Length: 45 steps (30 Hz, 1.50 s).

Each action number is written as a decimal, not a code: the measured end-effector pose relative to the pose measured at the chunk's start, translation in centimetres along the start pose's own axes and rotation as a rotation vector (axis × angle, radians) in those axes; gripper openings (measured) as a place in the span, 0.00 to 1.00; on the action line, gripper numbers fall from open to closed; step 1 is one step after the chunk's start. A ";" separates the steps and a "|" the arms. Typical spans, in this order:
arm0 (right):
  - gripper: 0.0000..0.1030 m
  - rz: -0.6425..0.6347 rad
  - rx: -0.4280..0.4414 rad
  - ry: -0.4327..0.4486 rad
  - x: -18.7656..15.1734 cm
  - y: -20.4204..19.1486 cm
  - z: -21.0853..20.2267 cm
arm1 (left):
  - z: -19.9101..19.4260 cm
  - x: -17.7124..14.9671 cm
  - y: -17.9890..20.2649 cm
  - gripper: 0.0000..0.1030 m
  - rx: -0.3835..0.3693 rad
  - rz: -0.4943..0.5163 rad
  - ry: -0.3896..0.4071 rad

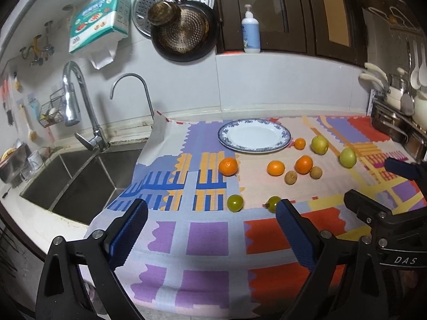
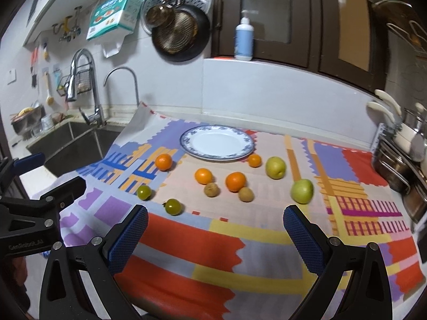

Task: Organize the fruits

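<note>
While both the left claw (image 1: 210, 218) and right claw (image 2: 216, 224) hover wide open and empty above the table (image 2: 186, 240), oranges (image 2: 235, 182) lie beside the bare plate (image 2: 186, 136).

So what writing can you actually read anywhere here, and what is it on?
"DAS" on the black right gripper body, seen from the left wrist.
"GenRobot_A1", faint, on the black left gripper body, seen from the right wrist.
Teal-and-white paper towel pack: print too blurred to read.
White-and-blue pump bottle: label unreadable.
</note>
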State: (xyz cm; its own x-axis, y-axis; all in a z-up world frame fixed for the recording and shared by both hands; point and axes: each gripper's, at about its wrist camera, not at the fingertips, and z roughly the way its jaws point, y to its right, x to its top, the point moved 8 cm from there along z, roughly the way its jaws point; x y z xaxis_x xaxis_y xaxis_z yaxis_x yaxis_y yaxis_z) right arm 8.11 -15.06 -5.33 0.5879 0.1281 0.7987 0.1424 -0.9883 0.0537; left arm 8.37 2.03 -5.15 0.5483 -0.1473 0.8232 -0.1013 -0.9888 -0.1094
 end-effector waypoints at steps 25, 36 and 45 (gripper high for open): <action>0.50 -0.031 0.203 -0.293 -2.5 -4.9 13.5 | 13.7 -2.6 2.4 0.54 -0.352 0.183 -0.231; 0.33 0.029 0.236 -0.353 -3.2 -5.6 15.2 | 16.0 -3.5 3.1 0.38 -0.438 0.158 -0.314; 0.30 0.035 0.240 -0.358 -3.2 -5.8 15.6 | 16.6 -3.7 3.2 0.27 -0.446 0.118 -0.343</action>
State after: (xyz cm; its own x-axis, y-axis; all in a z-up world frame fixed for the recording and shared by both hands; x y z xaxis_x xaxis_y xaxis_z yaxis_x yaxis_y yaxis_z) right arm 17.80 -8.42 -17.57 0.8287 0.1573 0.5371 0.2742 -0.9507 -0.1446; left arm 19.79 -1.00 -17.82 0.7426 -0.3291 0.5834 -0.4781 -0.8704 0.1176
